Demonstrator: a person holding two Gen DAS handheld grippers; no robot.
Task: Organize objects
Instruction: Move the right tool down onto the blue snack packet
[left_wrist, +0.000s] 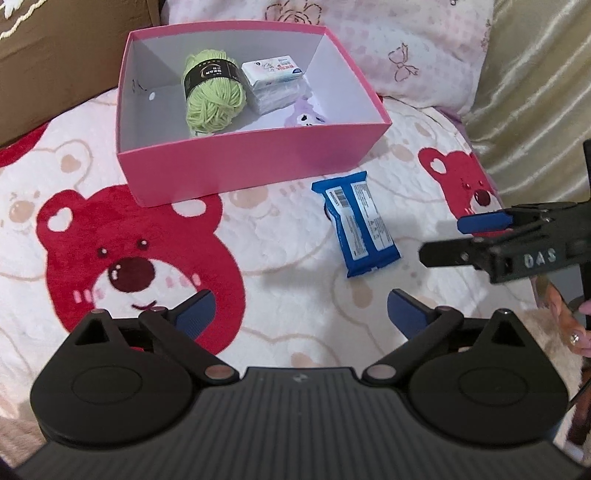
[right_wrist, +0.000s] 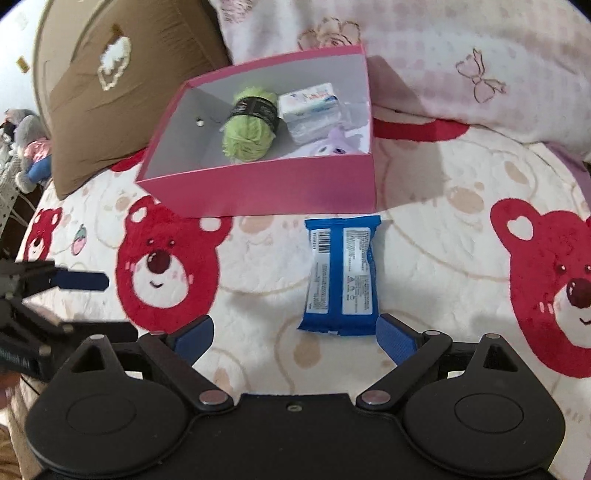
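A pink box (left_wrist: 236, 173) (right_wrist: 266, 192) sits on the bear-print blanket. Inside lie a green yarn ball (left_wrist: 212, 94) (right_wrist: 249, 136), a white tissue pack (left_wrist: 275, 83) (right_wrist: 314, 110) and a small purple plush (left_wrist: 304, 116) (right_wrist: 334, 146). A blue snack packet (left_wrist: 356, 225) (right_wrist: 341, 275) lies on the blanket in front of the box. My left gripper (left_wrist: 299, 314) is open and empty above the blanket, left of the packet. My right gripper (right_wrist: 295, 334) is open, its fingers just short of the packet's near end; it also shows in the left wrist view (left_wrist: 448, 240).
A brown cushion (right_wrist: 122, 85) stands behind the box on the left. A pink floral pillow (right_wrist: 443, 66) lies behind on the right. Stuffed toys (right_wrist: 26, 147) sit at the far left. The left gripper (right_wrist: 96, 306) shows at the right view's left edge.
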